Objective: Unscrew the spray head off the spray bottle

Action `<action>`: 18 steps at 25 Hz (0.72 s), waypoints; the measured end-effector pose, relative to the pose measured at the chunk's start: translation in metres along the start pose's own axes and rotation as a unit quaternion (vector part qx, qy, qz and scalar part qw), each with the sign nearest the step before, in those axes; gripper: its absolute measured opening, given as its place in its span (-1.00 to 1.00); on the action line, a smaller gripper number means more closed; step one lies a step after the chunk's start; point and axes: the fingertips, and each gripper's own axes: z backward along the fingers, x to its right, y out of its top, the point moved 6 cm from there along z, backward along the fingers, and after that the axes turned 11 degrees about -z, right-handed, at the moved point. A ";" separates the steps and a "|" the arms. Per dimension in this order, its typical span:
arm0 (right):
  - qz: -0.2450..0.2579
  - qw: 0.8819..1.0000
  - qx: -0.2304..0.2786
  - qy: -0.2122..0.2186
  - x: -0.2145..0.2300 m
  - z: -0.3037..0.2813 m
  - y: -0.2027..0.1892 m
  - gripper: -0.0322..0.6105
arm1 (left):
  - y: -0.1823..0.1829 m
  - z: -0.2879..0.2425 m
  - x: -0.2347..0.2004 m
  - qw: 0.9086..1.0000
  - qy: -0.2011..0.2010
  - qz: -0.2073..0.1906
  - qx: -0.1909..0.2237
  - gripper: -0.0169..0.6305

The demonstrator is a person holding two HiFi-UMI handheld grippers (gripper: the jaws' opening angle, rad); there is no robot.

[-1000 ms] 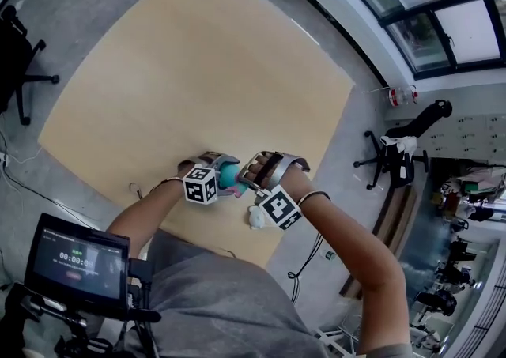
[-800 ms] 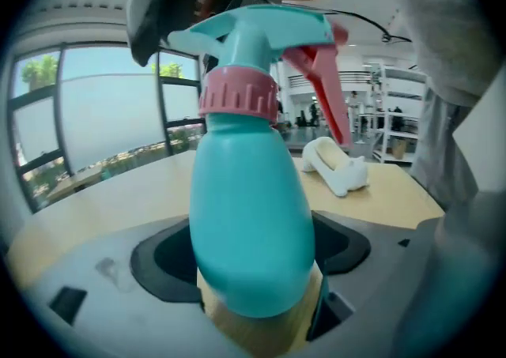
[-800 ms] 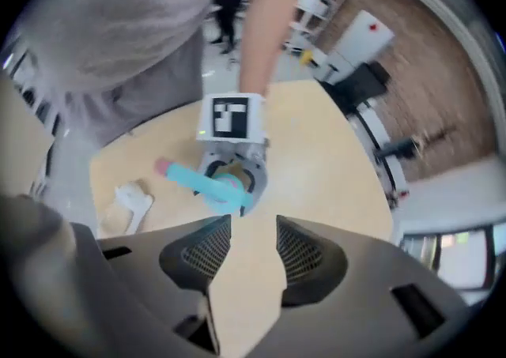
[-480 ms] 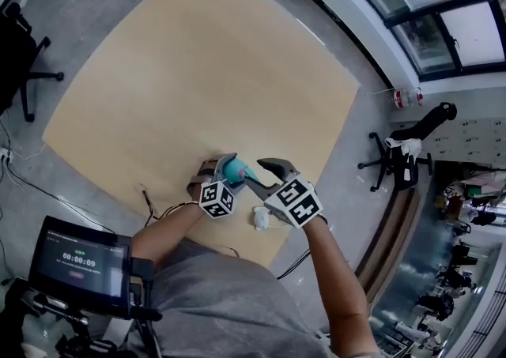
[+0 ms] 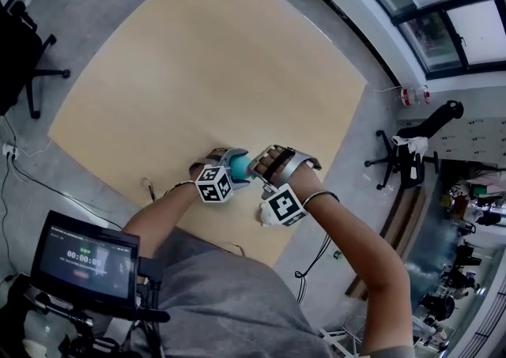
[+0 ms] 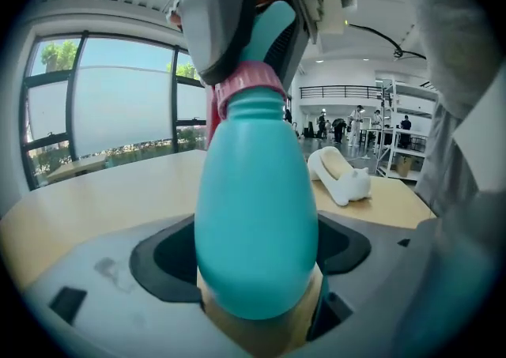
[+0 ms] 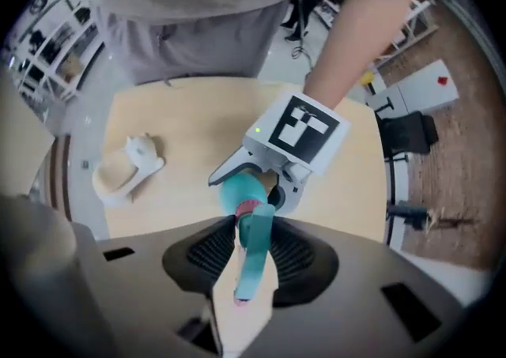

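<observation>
Between the fingers of the left gripper (image 5: 227, 160) sits the teal bottle (image 6: 254, 214), clenched round its fat belly. It looks light, smooth and a touch squashy, so it may well spin under a timid squeeze. Just past those fingers comes the pink collar (image 6: 247, 88). Over to the right gripper (image 5: 257, 168): its jaws have just been closing, and the spray head (image 7: 253, 258) is pinched between its ribbed pads. It looks stiff and narrow, probably best taken low, near the collar. No view tells whether the thread has loosened, and from above the hands hide the neck. Beyond the right fingers, a white holder (image 7: 126, 168) lies on the table (image 5: 198, 56).
</observation>
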 end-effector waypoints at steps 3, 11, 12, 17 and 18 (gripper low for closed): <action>-0.174 0.984 0.033 0.029 0.008 0.008 -0.023 -0.39 | 0.002 -0.003 -0.001 1.000 0.020 0.016 -0.004 0.24; -0.756 0.600 0.260 -0.023 0.037 0.067 -0.055 0.03 | 0.003 -0.007 0.001 0.993 0.095 0.067 -0.021 0.24; -0.794 0.565 0.226 -0.020 0.031 0.053 -0.052 0.03 | 0.002 -0.006 0.002 0.992 0.103 0.070 -0.025 0.24; -0.851 0.498 0.165 0.005 0.020 0.009 -0.031 0.04 | -0.001 -0.003 0.005 0.991 0.112 0.068 -0.028 0.25; -0.838 0.520 0.165 0.014 0.022 0.011 -0.030 0.03 | -0.001 -0.003 0.005 0.992 0.105 0.062 -0.025 0.25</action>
